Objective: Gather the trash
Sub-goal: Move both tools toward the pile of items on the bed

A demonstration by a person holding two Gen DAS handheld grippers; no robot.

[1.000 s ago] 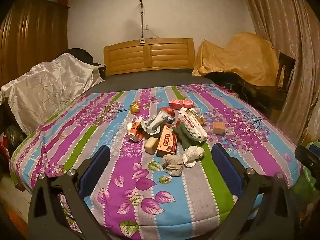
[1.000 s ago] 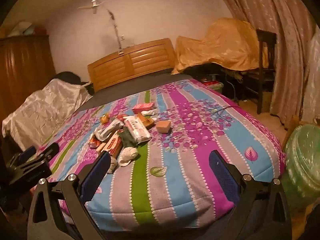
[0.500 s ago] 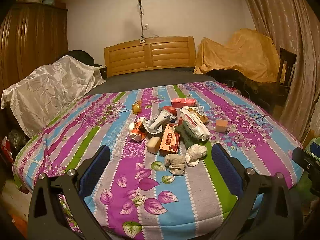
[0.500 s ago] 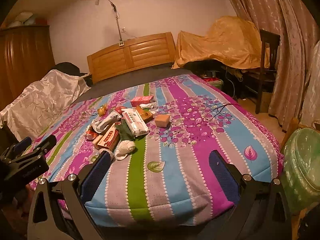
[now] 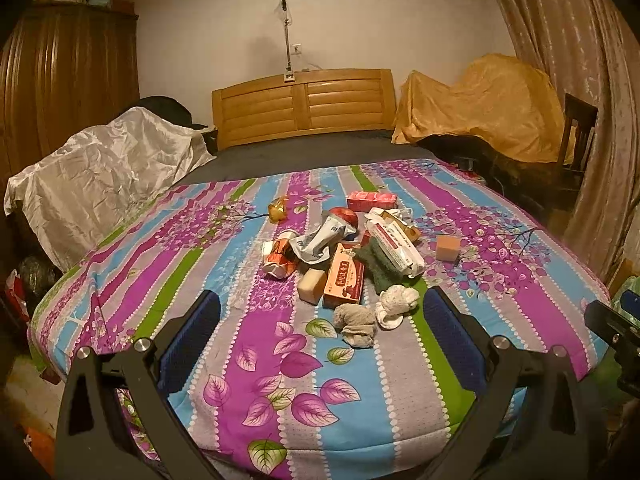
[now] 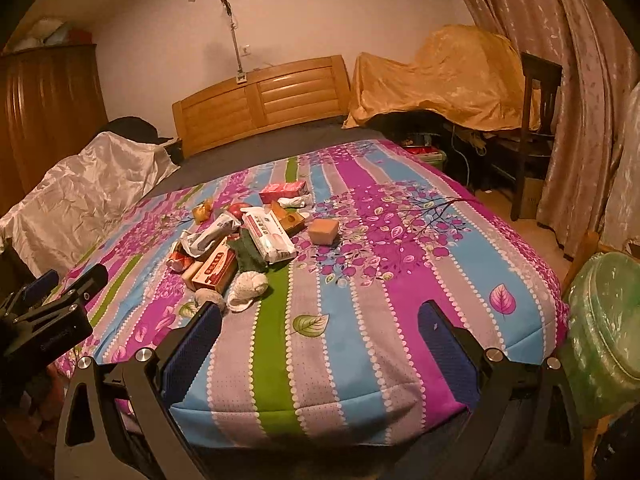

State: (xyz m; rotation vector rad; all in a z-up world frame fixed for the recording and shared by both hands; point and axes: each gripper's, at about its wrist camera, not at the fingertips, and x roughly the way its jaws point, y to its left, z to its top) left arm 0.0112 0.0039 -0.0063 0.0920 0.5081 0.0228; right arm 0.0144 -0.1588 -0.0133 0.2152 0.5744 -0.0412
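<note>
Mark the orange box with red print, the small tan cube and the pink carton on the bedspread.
orange box (image 5: 343,276), left wrist view, middle of its top face
tan cube (image 6: 323,231), right wrist view, front face
pink carton (image 5: 372,201), left wrist view, long side

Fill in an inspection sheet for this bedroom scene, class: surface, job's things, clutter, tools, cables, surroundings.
Surface: striped floral bedspread, flat.
Job's things: trash pile mid-bed with an orange box, white wipes pack and balled socks; green-lined bin beside the bed.
Clutter: lone tan block apart from the pile.
Tools: left tool and right tool open, empty, short of the pile.
Cables: cord down the wall.
Surroundings: headboard, covered furniture, curtains.
</note>
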